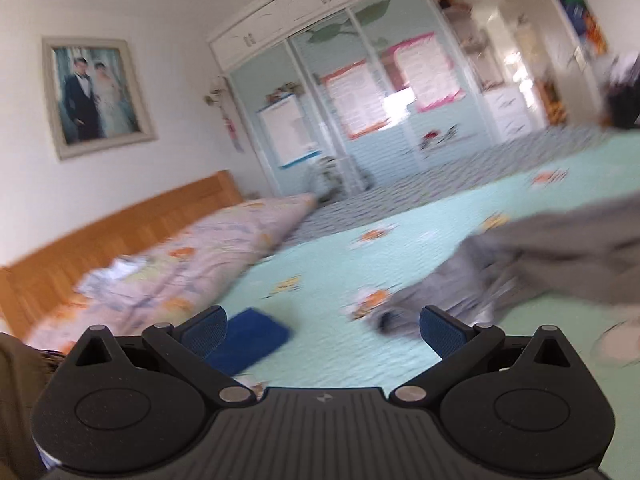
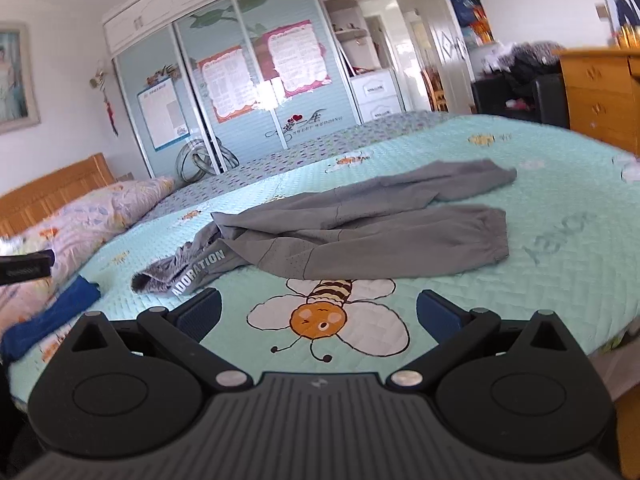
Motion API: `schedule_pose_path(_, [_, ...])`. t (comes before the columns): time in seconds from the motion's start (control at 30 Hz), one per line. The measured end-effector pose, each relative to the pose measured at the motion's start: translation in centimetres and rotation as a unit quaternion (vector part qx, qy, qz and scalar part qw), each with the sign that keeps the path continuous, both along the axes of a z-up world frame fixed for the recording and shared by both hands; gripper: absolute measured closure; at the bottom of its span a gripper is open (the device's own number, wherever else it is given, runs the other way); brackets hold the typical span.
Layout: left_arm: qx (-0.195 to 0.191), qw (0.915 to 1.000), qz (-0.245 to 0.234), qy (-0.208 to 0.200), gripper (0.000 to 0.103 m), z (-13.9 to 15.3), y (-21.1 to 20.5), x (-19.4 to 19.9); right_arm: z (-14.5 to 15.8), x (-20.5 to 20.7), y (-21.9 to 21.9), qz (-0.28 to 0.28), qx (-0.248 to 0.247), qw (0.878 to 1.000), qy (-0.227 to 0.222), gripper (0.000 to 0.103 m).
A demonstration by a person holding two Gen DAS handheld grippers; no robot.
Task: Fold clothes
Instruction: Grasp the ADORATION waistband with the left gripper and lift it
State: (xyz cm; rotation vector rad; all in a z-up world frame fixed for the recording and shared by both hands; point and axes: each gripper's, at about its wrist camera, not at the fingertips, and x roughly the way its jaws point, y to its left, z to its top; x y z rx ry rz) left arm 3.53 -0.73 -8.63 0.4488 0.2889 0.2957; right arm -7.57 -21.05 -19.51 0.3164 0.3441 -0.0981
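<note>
Fingers of both the left gripper (image 1: 322, 330) and right gripper (image 2: 318, 314) stand spread and empty, evidently poised above the bedspread (image 2: 560, 240) to seize the unfolded grey trousers (image 2: 380, 236).

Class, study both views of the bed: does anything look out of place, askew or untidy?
Yes. The grey trousers lie crumpled on the bedspread, legs splayed apart and waistband bunched and twisted. The blue folded cloth beside them looks tidy by contrast.
</note>
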Motion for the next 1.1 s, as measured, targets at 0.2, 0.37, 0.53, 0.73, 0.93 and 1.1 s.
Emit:
schedule_pose_path(0.2, [0.159,0.9865,-0.021,-0.034,0.000,-4.4,-3.0,1.9,1.0,1.5,2.2,0.054,-0.061,0.997,-0.019,0.000])
schedule_pose_path(0.37, [0.226,0.9719,-0.064,-0.017,0.001,-7.3,-4.1,6.7,-0.1,4.0,3.1,0.079,-0.060,0.995,0.007,0.000])
schedule_pose_path(0.53, [0.298,0.9398,-0.166,0.018,0.001,-10.8,-4.1,12.4,-2.4,5.9,2.6,0.078,-0.046,0.994,0.058,0.000])
schedule_pose_path(0.73, [0.251,0.9218,-0.283,0.084,0.001,-12.6,-3.0,17.9,-2.9,8.8,0.6,0.044,-0.013,0.996,0.071,0.000])
schedule_pose_path(0.93, [0.177,0.9260,-0.321,0.090,0.001,-13.0,-1.9,20.4,-5.2,11.2,0.5,0.040,0.000,0.993,0.108,0.000])
schedule_pose_path(1.1, [0.166,0.9225,-0.334,0.101,0.001,-13.8,-2.8,22.6,-6.6,11.5,1.2,0.035,-0.018,0.992,0.120,0.000])
